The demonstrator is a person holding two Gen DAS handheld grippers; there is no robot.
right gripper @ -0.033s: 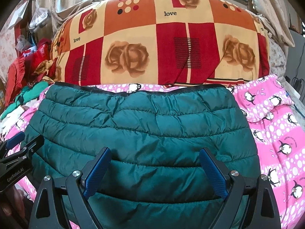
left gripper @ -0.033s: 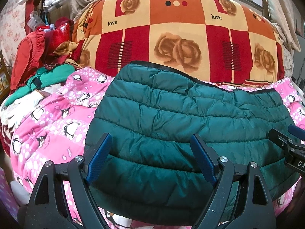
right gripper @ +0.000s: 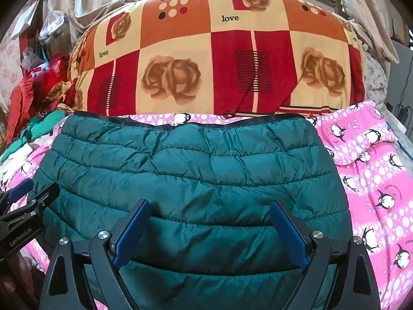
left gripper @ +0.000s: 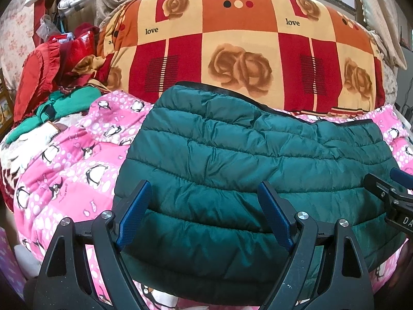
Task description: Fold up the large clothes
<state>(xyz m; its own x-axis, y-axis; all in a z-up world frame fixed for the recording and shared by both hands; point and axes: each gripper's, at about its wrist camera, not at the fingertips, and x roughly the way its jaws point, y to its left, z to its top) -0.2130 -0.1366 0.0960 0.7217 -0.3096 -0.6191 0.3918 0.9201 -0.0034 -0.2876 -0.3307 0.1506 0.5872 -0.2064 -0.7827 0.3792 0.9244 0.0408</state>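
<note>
A dark green quilted puffer jacket (left gripper: 245,160) lies folded into a flat block on the pink penguin bedspread (left gripper: 69,170); it also shows in the right wrist view (right gripper: 196,170). My left gripper (left gripper: 204,196) is open and empty, just above the jacket's near left part. My right gripper (right gripper: 209,214) is open and empty, above the jacket's near middle. Each gripper shows in the other's view, the right one at the right edge (left gripper: 387,193) and the left one at the left edge (right gripper: 23,201).
A big red, orange and cream rose-print quilt bundle (left gripper: 245,51) lies behind the jacket. Red and green clothes (left gripper: 51,87) are piled at the back left. The pink bedspread (right gripper: 374,180) stretches to the right of the jacket.
</note>
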